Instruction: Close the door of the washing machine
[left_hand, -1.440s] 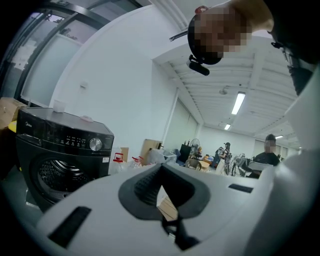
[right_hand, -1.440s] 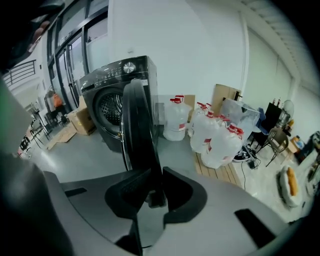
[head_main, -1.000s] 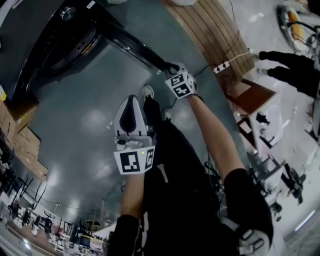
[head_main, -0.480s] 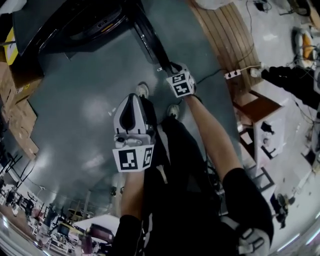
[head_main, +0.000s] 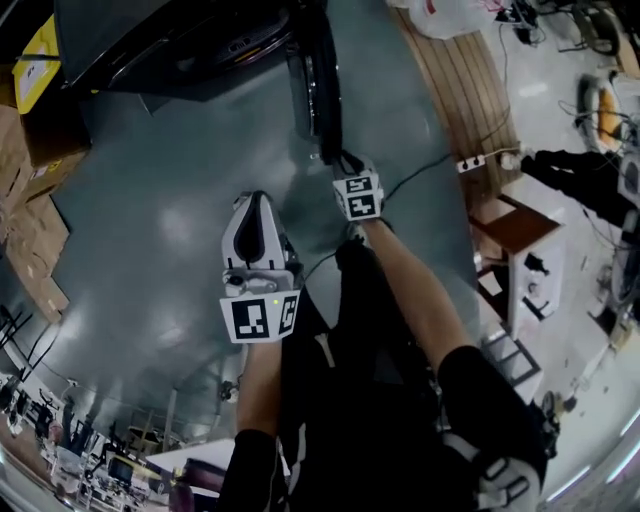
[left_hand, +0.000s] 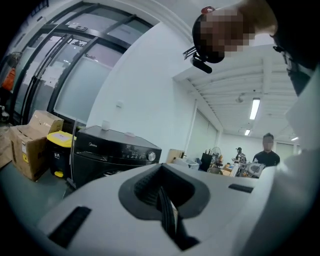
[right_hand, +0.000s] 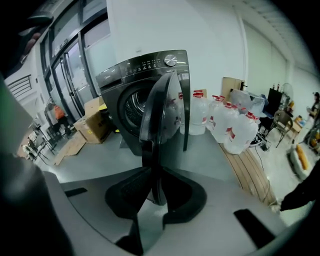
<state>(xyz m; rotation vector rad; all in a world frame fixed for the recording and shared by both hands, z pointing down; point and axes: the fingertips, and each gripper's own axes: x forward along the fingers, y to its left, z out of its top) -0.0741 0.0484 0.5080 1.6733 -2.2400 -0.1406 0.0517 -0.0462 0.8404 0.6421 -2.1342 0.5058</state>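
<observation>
Right claw (right_hand: 152, 190) clamped on door (right_hand: 161, 107) edge; left claw (left_hand: 166, 210) closed, empty. Swing door along hinge arc to washer (right_hand: 127, 82), press until latched.

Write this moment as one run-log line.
right gripper: shut on door edge | door: partly open | left gripper: shut, empty

Right gripper (head_main: 345, 165), arm outstretched, clamps the door (head_main: 318, 80) edge; left gripper (head_main: 254, 205) hangs closed, empty.

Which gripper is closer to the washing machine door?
Right. The right gripper grips the door by its edge; the left gripper hangs apart from it, jaws shut and empty.
</observation>
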